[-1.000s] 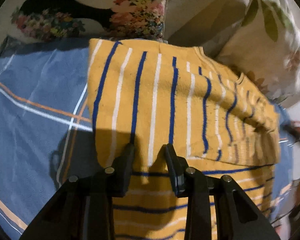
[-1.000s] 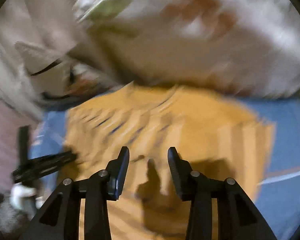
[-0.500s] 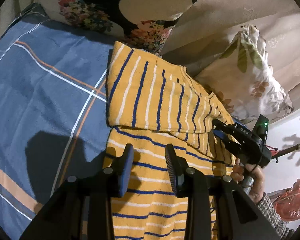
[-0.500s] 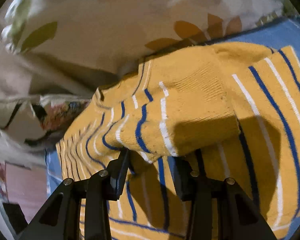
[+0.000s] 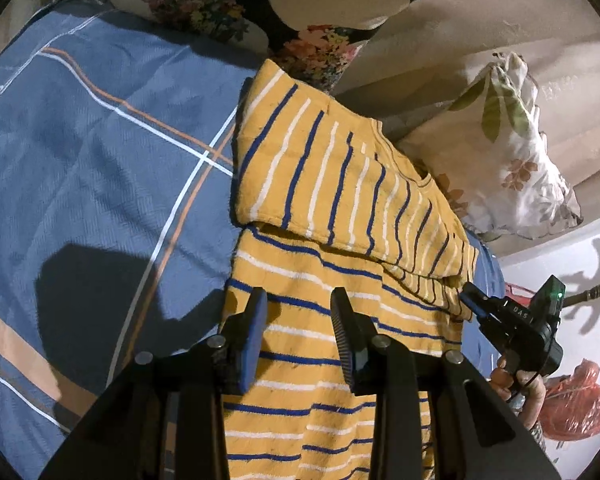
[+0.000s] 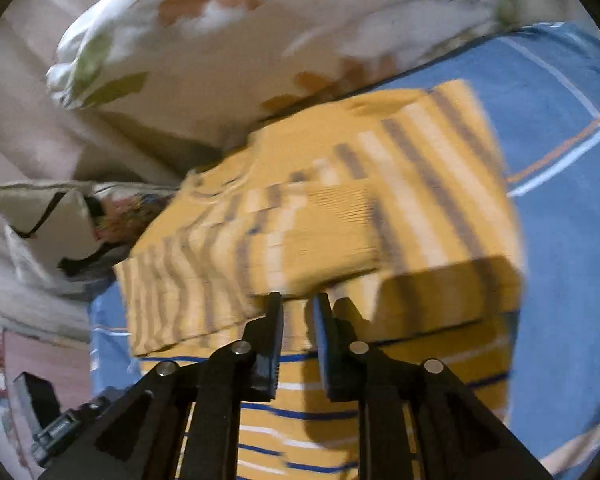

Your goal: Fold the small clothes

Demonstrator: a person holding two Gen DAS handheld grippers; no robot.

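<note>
The left gripper (image 5: pixel 298 312) hangs low over the near part of a yellow knitted sweater with blue and white stripes (image 5: pixel 340 240), its jaws wide apart with nothing between them. The sweater lies on a bed covered by a blue sheet with white and orange check lines (image 5: pixel 100 152), its far part folded back over the near part, so the stripes of the two layers run crosswise to each other.

At the sweater's right edge the right gripper (image 6: pixel 298 300) meets the folded flap; its jaws stand only slightly apart at the flap's edge, and through the blur I cannot tell whether they grip the cloth.

Beyond the sweater, at the bed's far edge, lean a cream and black pillow with flower print (image 5: pixel 240 12) and a white pillow with leaf print (image 5: pixel 512 168).
</note>
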